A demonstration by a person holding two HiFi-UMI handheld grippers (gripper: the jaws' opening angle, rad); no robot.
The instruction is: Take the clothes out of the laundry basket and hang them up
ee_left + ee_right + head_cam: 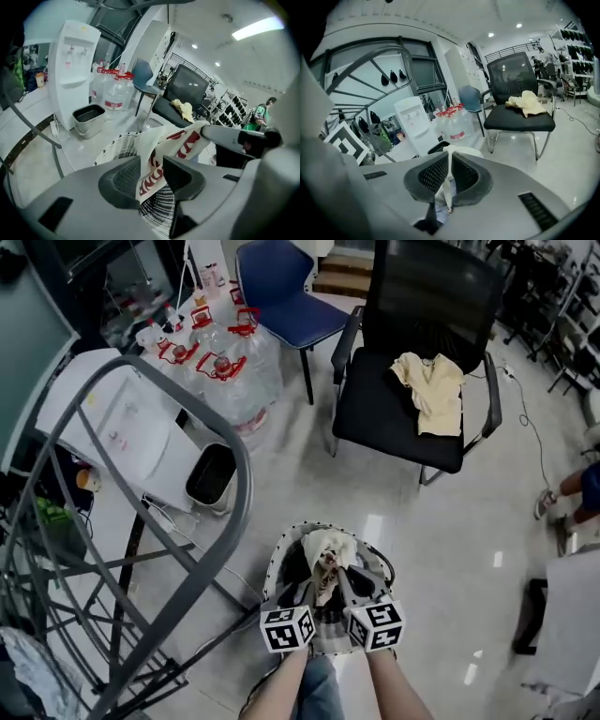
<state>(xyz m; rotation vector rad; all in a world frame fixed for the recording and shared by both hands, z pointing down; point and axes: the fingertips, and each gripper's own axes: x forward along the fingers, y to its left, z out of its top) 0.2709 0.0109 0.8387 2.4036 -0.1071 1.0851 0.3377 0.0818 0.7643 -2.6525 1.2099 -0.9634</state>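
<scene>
A white garment with red print (pixel 328 554) hangs over the round white wire laundry basket (pixel 281 563) on the floor. Both grippers hold it side by side above the basket. My left gripper (pixel 314 585) has the printed cloth (pixel 157 161) pinched between its pads, with the basket (pixel 117 145) below. My right gripper (pixel 343 579) is shut on a thin white fold (pixel 449 159) of the same garment. The right gripper's finger (pixel 234 136) shows in the left gripper view, with the cloth stretched up to it. More dark clothing lies in the basket.
A grey tubular drying rack (pixel 216 427) curves along the left. Behind it stand a white water dispenser (pixel 122 437), water bottles (pixel 230 371) and a blue chair (pixel 281 287). A black chair (pixel 394 418) holds a yellow cloth (pixel 431 390). A person's foot (pixel 548 502) is at the right.
</scene>
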